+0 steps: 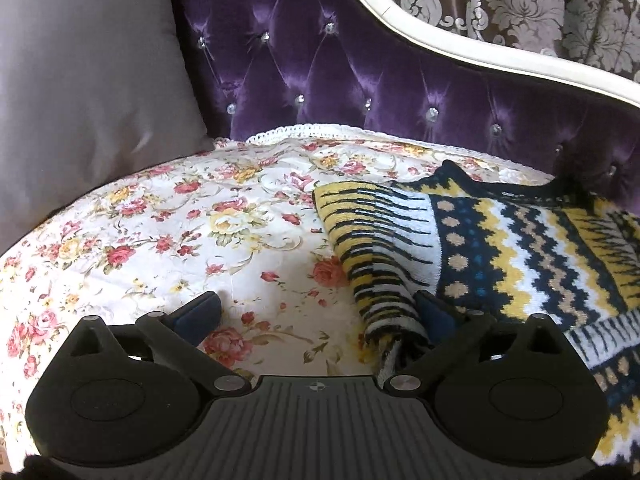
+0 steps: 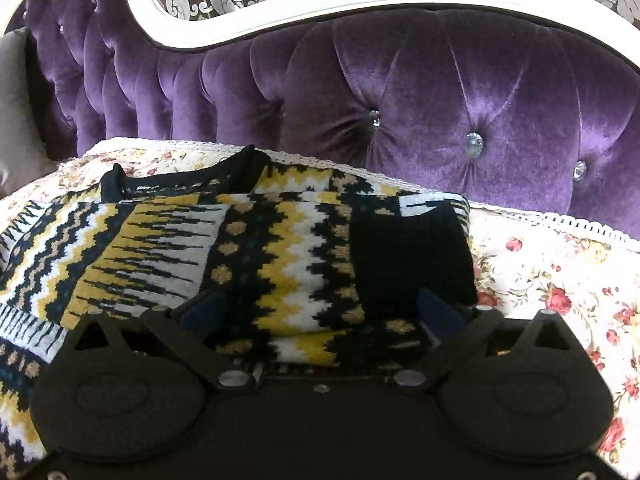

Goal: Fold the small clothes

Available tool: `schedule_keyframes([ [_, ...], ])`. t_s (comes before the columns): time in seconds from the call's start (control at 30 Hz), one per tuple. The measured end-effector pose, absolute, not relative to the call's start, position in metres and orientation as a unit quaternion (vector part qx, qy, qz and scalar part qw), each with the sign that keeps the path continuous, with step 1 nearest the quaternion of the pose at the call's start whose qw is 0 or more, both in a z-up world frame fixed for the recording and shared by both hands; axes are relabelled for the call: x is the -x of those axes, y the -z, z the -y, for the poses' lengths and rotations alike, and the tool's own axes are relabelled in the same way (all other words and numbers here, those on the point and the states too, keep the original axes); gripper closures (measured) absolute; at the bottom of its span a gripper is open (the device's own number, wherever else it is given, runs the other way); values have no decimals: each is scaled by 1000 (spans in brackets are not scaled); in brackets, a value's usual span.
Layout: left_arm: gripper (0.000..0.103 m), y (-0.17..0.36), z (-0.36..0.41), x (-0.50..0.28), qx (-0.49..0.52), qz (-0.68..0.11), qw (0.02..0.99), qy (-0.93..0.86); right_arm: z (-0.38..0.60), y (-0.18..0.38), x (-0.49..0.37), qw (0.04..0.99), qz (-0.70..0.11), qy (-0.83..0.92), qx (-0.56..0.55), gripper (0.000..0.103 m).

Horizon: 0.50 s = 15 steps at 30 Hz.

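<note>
A small knitted sweater point(image 1: 520, 248) in navy, yellow and white zigzags lies on a floral cover point(image 1: 180, 240). My left gripper point(image 1: 316, 316) is open; its right finger point(image 1: 436, 312) touches the striped sleeve point(image 1: 380, 264), which lies just inside the jaws. In the right wrist view the sweater point(image 2: 280, 248) lies with a sleeve folded across its body and a black cuff point(image 2: 412, 256) at the right. My right gripper point(image 2: 320, 312) is open, its fingers spread over the folded sleeve.
A purple tufted sofa back point(image 1: 360, 60) with a white frame point(image 1: 440, 40) rises behind the seat. A grey cushion point(image 1: 80, 92) leans at the left. The floral cover's lace edge point(image 2: 580, 224) runs along the back.
</note>
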<state>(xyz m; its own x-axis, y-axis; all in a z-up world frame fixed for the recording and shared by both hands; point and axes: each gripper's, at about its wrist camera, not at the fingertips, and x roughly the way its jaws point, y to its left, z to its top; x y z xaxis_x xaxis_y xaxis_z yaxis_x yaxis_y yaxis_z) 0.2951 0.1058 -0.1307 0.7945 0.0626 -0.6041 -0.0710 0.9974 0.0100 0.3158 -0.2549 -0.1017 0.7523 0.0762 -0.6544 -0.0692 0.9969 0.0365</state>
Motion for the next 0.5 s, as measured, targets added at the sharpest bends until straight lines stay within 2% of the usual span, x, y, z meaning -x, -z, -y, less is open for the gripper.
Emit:
schedule_keyframes([
  [0.23, 2, 128, -112, -294, 21, -324, 946, -13, 257, 102, -314, 938, -346, -40, -4, 1],
  [0.27, 8, 125, -113, -294, 23, -326, 945, -13, 258, 102, -314, 938, -345, -41, -7, 1],
  [0.3, 10, 122, -113, -293, 29, -323, 946, -12, 258, 102, -314, 938, -344, -42, -9, 1],
  [0.37, 15, 109, -106, -287, 28, -302, 953, -27, 258, 102, -313, 939, -342, -41, -8, 1],
  [0.5, 15, 76, -76, -284, -23, -247, 968, -37, 258, 102, -313, 939, -342, -41, -9, 1],
])
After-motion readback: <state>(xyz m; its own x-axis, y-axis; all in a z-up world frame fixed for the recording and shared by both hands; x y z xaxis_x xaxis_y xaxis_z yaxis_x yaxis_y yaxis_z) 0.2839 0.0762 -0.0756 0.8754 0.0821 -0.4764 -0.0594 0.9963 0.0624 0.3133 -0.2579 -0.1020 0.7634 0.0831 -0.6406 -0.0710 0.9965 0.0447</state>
